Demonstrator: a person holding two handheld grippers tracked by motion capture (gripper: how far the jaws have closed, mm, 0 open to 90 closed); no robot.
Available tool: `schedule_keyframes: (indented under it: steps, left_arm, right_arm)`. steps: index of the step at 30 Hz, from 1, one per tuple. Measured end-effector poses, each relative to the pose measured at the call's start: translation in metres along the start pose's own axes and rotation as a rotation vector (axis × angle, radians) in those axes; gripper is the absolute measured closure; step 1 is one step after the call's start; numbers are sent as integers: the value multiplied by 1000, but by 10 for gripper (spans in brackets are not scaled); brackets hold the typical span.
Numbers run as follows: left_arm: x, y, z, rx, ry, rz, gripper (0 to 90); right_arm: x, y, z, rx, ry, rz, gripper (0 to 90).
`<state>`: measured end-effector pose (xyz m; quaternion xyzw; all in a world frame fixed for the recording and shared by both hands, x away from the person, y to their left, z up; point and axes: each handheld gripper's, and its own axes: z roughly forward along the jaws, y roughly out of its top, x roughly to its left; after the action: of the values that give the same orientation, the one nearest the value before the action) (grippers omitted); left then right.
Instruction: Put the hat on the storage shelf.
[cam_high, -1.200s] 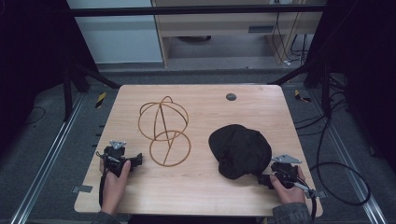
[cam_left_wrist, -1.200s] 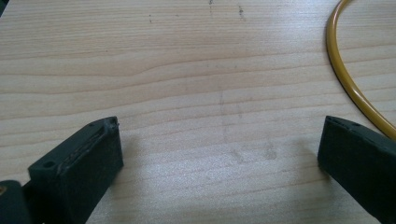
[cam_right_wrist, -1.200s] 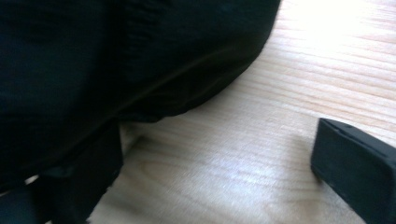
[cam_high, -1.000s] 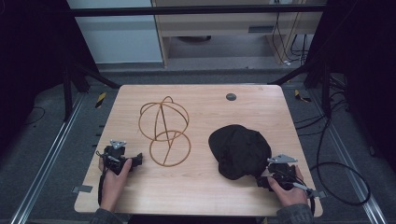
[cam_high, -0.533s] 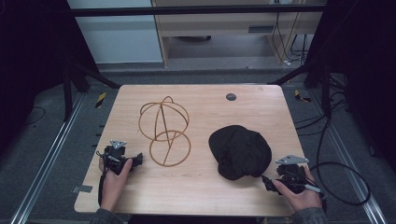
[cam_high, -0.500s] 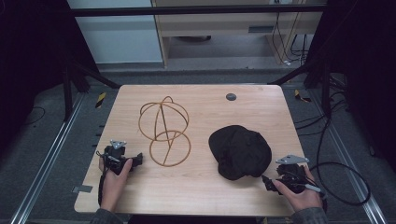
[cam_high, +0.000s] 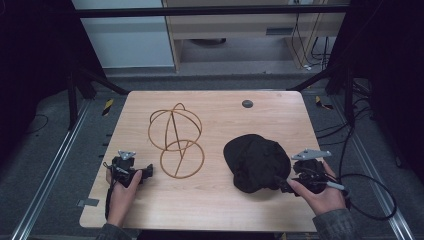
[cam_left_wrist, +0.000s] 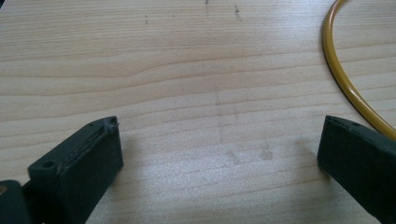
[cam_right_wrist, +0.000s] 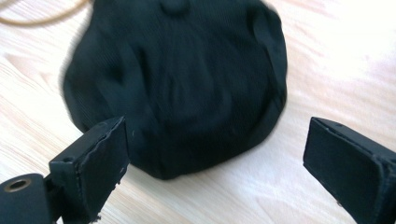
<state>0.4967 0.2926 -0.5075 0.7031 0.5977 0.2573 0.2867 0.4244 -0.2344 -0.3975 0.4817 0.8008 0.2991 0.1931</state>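
R gripper lining up on black cap, near-right of table.
Fingers spread, nothing held; judge: go low, pinch cap's near edge. L gripper spread too, beside wire stand.

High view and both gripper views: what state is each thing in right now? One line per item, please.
Left gripper: open, fingers wide over bare wood, holding nothing.
Right gripper: open, fingers spread, aimed at the cap, holding nothing.
Black cap: lying crumpled on the table, not gripped.
Wire frame: resting on the table, untouched; one hoop lies flat, the others rise above it.
Table: wooden top, small dark disc near its far edge.
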Motion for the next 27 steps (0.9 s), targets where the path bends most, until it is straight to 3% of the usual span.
schedule_keyframes:
  steps: [7,12,23,27]
  left_arm:
    - [0,0,0,1,-2,3,0]
    - [0,0,0,1,-2,2,0]
    - [-1,0,0,-1,-2,1,0]
    - [-1,0,0,-2,-2,1,0]
  right_arm:
    - [9,30,2,4,42,-2,73]
    - [12,48,20,26,50,19,75]
    - [15,52,50,76,49,27,46]
    - [13,50,59,96,44,23,92]
